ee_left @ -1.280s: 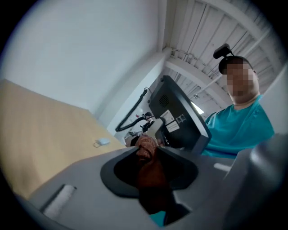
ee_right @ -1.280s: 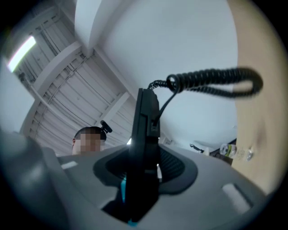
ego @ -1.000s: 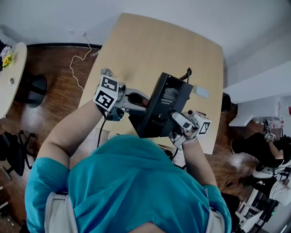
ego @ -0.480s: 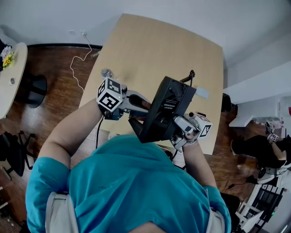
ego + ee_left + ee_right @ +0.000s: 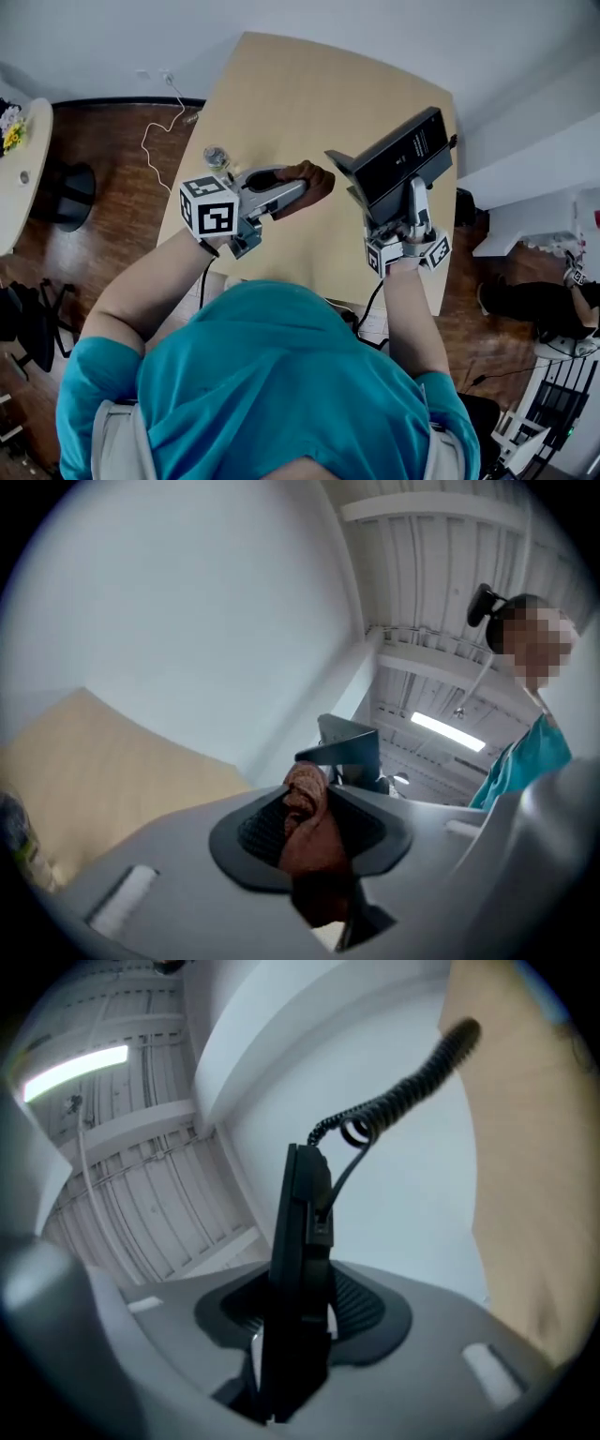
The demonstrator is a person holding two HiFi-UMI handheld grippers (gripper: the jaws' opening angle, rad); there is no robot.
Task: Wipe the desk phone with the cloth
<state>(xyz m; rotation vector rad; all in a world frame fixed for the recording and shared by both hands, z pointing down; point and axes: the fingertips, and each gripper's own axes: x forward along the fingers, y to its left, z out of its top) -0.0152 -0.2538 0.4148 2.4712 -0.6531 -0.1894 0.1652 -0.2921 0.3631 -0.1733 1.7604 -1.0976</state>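
There is one desk phone (image 5: 405, 155), one brown cloth (image 5: 314, 176) and two grippers, over a single pale wooden table (image 5: 281, 84). One small bottle (image 5: 216, 157) stands near the table's left edge.

The right gripper (image 5: 412, 190) points straight forward from a nearly straight forearm, jaws clamped on the phone's lower edge. It holds the phone tilted in the air above the table's right side, a flat dark face with small print turned upward. In the right gripper view the black body (image 5: 300, 1241) stands edge-on between the pads, and one coiled cord (image 5: 403, 1091) trails off it.

The left gripper (image 5: 298, 187) is angled rightward toward the phone, its forearm reaching out from the left. Its jaws are pinched narrow on the bunched cloth (image 5: 305, 808), which sits near the phone without touching it.
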